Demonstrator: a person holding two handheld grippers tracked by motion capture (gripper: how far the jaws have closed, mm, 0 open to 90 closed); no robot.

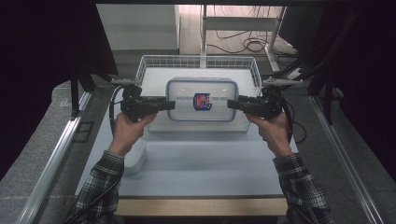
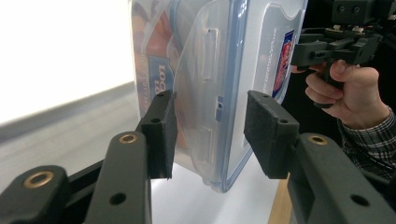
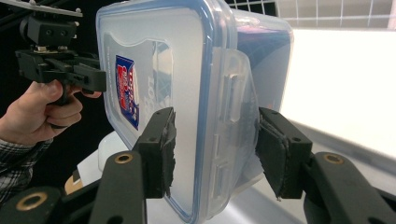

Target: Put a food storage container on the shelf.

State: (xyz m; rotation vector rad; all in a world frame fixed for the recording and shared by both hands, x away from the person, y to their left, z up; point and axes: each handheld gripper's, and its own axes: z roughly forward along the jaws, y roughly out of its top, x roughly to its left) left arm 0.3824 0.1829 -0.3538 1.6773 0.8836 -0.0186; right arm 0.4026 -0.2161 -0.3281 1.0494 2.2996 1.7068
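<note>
Clear plastic makes up the container (image 1: 202,100), a rectangular lidded box with rounded corners, a blue seal line running round the lid's edge and a red-and-blue label in the middle of the lid. Moulded locking flaps hang down its short sides. In the high view it sits at the far middle of the white bench (image 1: 201,161), just in front of a white wire basket (image 1: 198,62), and between the two grippers.

At its left end, the left gripper (image 2: 210,128) has its jaws apart, one on each side of the side flap and lid rim; a gap shows at the lid-side pad, and whether the other pad touches the box I cannot tell. At the right end, the right gripper (image 3: 215,151) likewise straddles the flap with its jaws apart, the pads near the plastic but not clearly pressing it. Each gripper is held in a hand with a plaid sleeve. A small white object (image 1: 135,156) lies on the bench near the left forearm.
</note>
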